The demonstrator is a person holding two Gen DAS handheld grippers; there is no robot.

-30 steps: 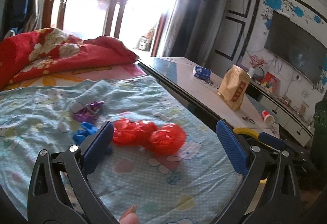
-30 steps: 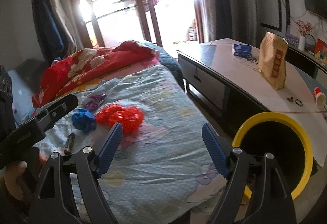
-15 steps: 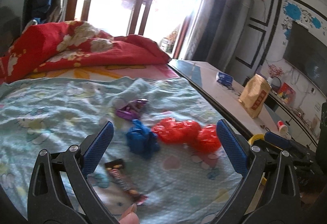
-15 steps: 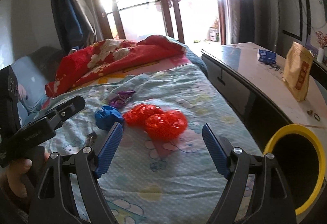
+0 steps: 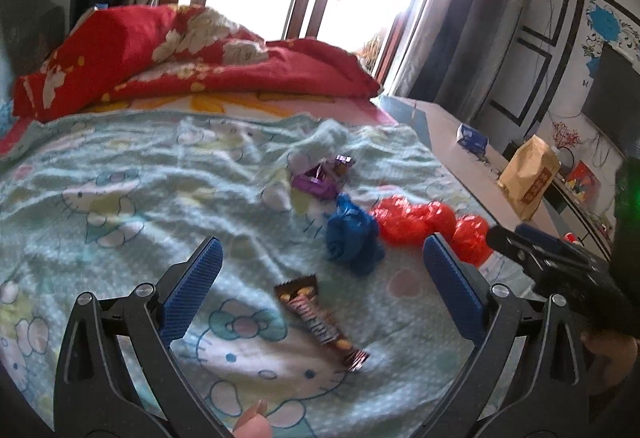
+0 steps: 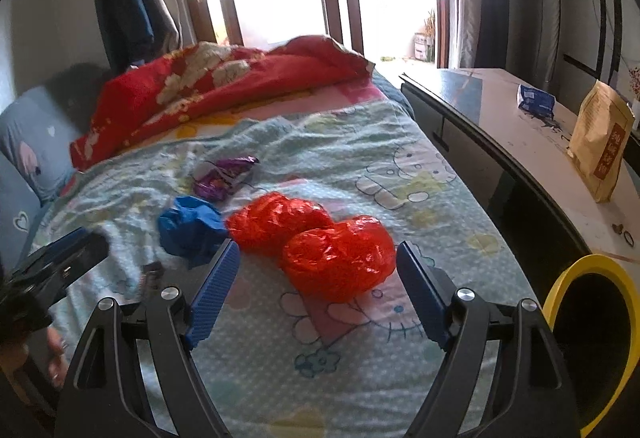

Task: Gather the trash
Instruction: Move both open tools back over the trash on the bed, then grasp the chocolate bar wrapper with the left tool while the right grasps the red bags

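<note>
Trash lies on a pale blue cartoon bedsheet (image 5: 120, 174). A brown candy-bar wrapper (image 5: 320, 318) rests between the fingers of my open left gripper (image 5: 320, 290). Beyond it are a crumpled blue bag (image 5: 352, 234), a red plastic bag (image 5: 424, 222) and a purple wrapper (image 5: 320, 178). In the right wrist view my right gripper (image 6: 316, 286) is open, hovering just in front of the red plastic bag (image 6: 336, 258), with the blue bag (image 6: 188, 226) and purple wrapper (image 6: 224, 178) further left. The yellow-rimmed bin (image 6: 588, 326) stands at lower right.
A red floral quilt (image 5: 192, 54) is piled at the bed's far end. A long cabinet (image 6: 520, 142) runs along the bed's right side, carrying a tan paper bag (image 6: 600, 146) and a small blue packet (image 6: 536, 102). The left gripper's body (image 6: 52, 274) shows at the left.
My left gripper swung left and pulled back, bringing the candy-bar wrapper between its fingers. My right gripper moved in over the bed toward the red bag; the bin slid to the frame's edge.
</note>
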